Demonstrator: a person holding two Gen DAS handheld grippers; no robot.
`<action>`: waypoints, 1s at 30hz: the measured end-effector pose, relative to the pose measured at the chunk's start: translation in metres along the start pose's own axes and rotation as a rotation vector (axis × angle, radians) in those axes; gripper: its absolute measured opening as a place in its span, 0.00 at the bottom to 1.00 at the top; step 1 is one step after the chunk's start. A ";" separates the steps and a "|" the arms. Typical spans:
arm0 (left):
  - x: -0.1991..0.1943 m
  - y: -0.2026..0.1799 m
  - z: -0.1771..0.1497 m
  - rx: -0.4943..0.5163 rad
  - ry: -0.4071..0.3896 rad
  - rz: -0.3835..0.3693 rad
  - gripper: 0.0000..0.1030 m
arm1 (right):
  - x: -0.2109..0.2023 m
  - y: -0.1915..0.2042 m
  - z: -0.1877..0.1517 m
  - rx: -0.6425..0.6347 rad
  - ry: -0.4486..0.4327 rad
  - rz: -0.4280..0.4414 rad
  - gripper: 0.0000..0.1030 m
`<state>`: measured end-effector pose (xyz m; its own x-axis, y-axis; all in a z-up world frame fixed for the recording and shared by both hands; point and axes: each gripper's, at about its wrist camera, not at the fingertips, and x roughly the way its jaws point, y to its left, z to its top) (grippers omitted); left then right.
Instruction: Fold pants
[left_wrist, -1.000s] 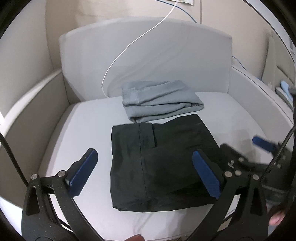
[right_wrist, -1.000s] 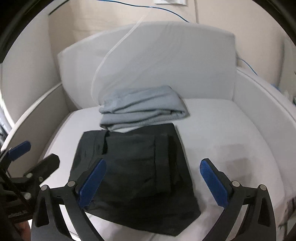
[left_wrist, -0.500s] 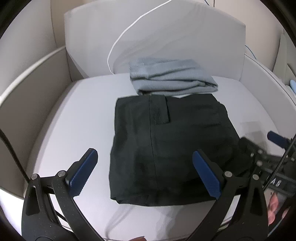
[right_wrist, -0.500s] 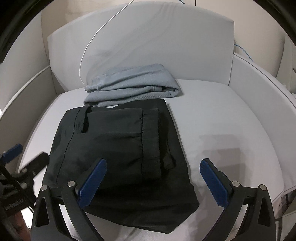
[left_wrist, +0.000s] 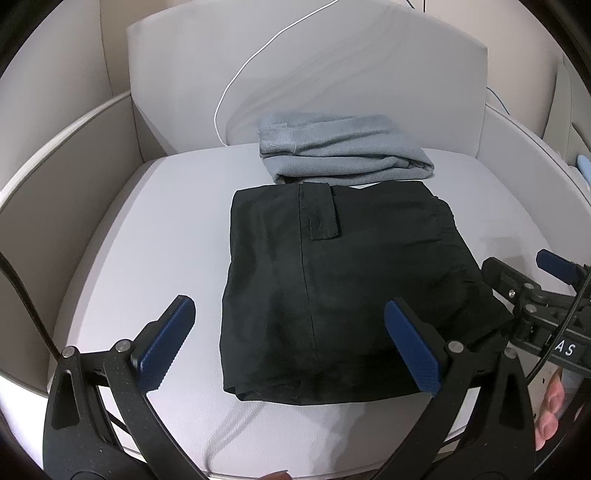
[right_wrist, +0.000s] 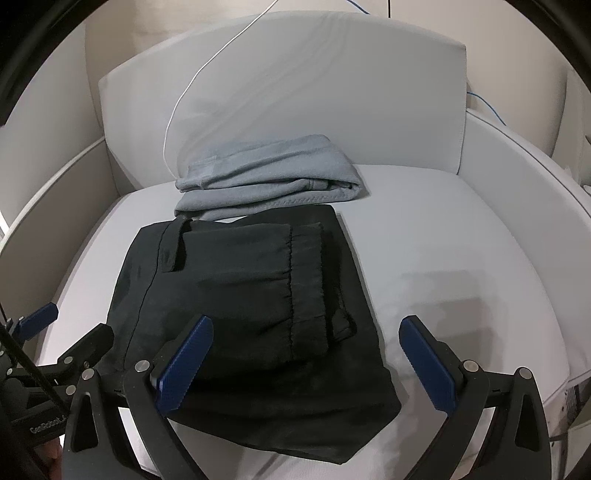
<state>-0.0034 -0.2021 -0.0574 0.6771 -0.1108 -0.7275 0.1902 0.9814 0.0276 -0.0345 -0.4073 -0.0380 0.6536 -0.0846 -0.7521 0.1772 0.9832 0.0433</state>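
Black pants lie folded into a flat rectangle on the white seat cushion. In the right wrist view the black pants show a cuffed leg folded on top. My left gripper hovers open over their near edge, one pad off the left side, one above the cloth. My right gripper is open too, above the near right corner. Each gripper shows in the other's view: the right gripper by the pants' right edge, the left gripper by their left edge. Neither holds anything.
Folded grey pants lie behind the black ones, against the backrest. A white cable runs down the backrest. Curved armrests enclose the seat on both sides. A person's fingers show at the lower right.
Both grippers have moved forward and down toward the black pants, which now sit larger and lower in both views. Both stay open; the clothes have not moved.
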 end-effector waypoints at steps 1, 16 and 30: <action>0.000 0.000 0.000 0.001 -0.001 0.001 0.99 | 0.000 0.001 0.000 -0.001 0.001 0.001 1.00; -0.001 0.004 0.000 -0.011 -0.001 -0.007 0.99 | 0.004 0.002 -0.001 0.002 0.011 0.013 1.00; -0.005 -0.002 -0.001 0.003 -0.012 0.003 0.99 | 0.004 0.003 -0.001 0.002 0.010 0.011 1.00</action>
<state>-0.0076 -0.2032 -0.0541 0.6864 -0.1095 -0.7190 0.1902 0.9812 0.0321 -0.0322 -0.4046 -0.0413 0.6485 -0.0719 -0.7578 0.1715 0.9837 0.0534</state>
